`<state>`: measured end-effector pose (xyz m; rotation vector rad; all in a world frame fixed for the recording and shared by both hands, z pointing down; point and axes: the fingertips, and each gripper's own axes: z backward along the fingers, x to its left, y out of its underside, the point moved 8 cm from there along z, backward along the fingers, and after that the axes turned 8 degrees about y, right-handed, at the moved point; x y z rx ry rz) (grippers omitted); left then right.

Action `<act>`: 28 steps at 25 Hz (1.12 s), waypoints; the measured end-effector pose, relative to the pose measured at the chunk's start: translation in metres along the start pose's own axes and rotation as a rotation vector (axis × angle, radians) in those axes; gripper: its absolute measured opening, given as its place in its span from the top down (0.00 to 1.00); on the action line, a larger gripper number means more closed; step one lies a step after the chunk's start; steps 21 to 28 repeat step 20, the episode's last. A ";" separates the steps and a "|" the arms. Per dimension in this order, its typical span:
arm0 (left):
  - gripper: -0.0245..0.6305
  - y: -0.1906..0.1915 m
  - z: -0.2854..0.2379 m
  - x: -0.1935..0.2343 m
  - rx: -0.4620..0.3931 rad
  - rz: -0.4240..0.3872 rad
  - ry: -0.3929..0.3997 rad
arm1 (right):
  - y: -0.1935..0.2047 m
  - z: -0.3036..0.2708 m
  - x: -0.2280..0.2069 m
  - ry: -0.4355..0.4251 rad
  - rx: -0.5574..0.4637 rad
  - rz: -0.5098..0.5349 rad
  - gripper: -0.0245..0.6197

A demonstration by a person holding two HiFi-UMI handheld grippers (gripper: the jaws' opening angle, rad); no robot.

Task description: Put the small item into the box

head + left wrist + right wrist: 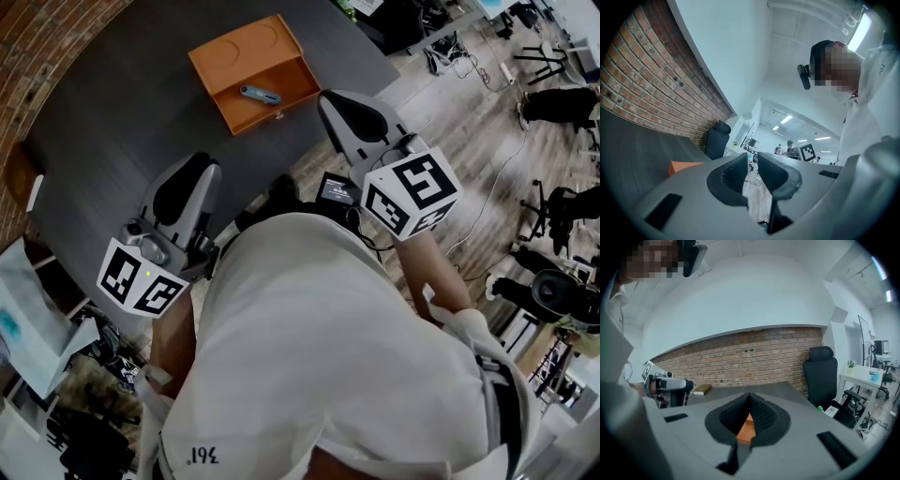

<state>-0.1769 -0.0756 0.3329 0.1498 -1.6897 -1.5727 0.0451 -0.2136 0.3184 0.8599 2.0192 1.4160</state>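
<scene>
An orange box [239, 52] lies open on the dark table [112, 122], with a small blue-grey item [260, 94] inside its tray. My right gripper [349, 111] hangs just off the table's near edge, short of the box, and is shut on nothing. In the right gripper view its pads meet [750, 398], and the box [746, 431] shows as an orange patch behind them. My left gripper [186, 178] is held low near the person's body. Its jaws [753, 161] stand slightly apart and empty, with the box [684, 166] far off to its left.
A brick wall [740, 357] borders the table's far side. A black office chair [822, 373] stands by the table's end, and a small tan block [702, 389] lies on the table. Wooden floor, cables and stools [553, 56] are to the right.
</scene>
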 end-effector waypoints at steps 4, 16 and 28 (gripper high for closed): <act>0.85 -0.001 -0.001 0.001 0.002 0.000 0.004 | -0.002 -0.003 0.002 -0.008 0.002 0.002 0.94; 0.85 0.001 -0.005 0.001 0.003 0.010 0.010 | 0.001 -0.007 -0.004 -0.011 0.010 -0.005 0.94; 0.85 0.004 -0.005 0.001 0.007 0.018 0.010 | 0.004 -0.007 -0.004 -0.010 0.015 -0.012 0.94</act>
